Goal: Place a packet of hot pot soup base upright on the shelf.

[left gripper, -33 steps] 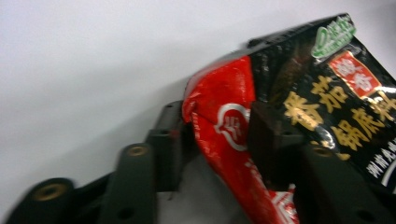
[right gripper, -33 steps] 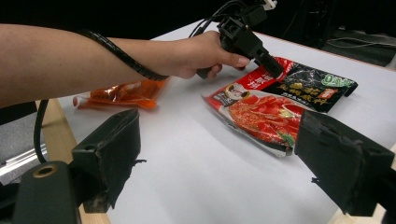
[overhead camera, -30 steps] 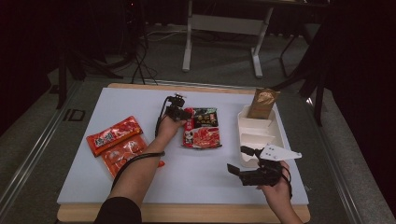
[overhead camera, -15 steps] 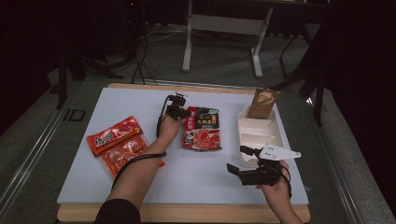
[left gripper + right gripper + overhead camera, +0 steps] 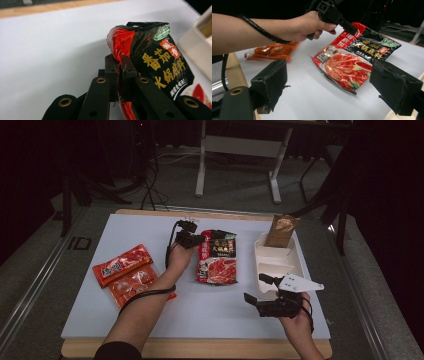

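From the high view, my left gripper (image 5: 196,240) is clamped on the upper left corner of the red-and-black soup-base packet (image 5: 217,260), which lies near the middle of the white table (image 5: 210,315), toward its far edge; two orange sachets (image 5: 125,274) lie overlapping near the table's left edge, my left forearm crossing the nearer one; a white divided tray (image 5: 277,262) sits along the right edge with a brown pouch (image 5: 281,231) standing at its far end; my right gripper (image 5: 257,289) hovers near the front right corner, just beside the tray's near end, jaws spread and holding nothing.

From the left gripper view, my left gripper (image 5: 119,72) has its two black jaws pressed together on the packet's (image 5: 155,62) red crimped edge, lifting that corner off the table (image 5: 50,42); the tray's (image 5: 197,37) wall shows at the right.

From the right gripper view, my right gripper (image 5: 329,90) stands wide open above the table (image 5: 307,100), nothing between its jaws; beyond them my left hand (image 5: 307,25) grips the left gripper (image 5: 350,28), pinching the packet's (image 5: 352,62) corner; the orange sachets (image 5: 272,51) lie behind, near the wooden edge.
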Available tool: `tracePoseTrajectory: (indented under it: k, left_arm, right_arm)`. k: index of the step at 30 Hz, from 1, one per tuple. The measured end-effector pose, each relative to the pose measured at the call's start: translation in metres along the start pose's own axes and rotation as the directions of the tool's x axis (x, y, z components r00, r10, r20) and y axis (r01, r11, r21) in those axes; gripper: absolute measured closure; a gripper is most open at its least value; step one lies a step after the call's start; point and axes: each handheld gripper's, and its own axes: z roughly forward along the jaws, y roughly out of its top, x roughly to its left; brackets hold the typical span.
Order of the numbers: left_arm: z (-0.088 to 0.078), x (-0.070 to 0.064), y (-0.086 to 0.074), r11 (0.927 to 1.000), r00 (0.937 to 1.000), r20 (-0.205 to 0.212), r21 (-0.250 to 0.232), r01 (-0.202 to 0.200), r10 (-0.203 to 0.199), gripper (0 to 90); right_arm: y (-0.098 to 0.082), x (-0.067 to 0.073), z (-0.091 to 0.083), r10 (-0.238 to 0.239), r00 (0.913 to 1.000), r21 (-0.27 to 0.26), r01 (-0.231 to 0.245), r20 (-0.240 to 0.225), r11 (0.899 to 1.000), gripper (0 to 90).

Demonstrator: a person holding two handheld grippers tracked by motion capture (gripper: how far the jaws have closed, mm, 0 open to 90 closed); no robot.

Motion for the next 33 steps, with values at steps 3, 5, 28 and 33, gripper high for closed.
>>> tracePoseTrajectory:
  k: [3,5,28,33]
  left_arm:
    - [-0.009,-0.007,0.002,0.9995,0.9998,0.008,-0.027,-0.018,0.018,87.2]
    - [-0.012,-0.010,0.003,0.9987,0.9996,0.010,-0.044,-0.026,0.027,87.2]
    - [-0.062,-0.060,0.006,0.9719,0.9834,0.101,-0.197,-0.129,0.151,87.1]
    - [-0.075,-0.063,0.006,0.9663,0.9773,0.135,-0.222,-0.131,0.163,87.0]
  right_arm:
    - [0.001,-0.001,-0.001,-0.002,1.0000,-0.004,0.002,0.009,1.000,14.2]
    - [0.001,-0.001,-0.002,0.000,0.9999,-0.004,0.000,0.011,1.000,14.2]
    - [0.011,0.004,-0.013,0.016,0.9959,-0.008,-0.016,0.089,1.000,11.6]
    - [0.012,0.001,-0.017,0.034,0.9953,-0.026,-0.032,0.091,0.999,11.5]
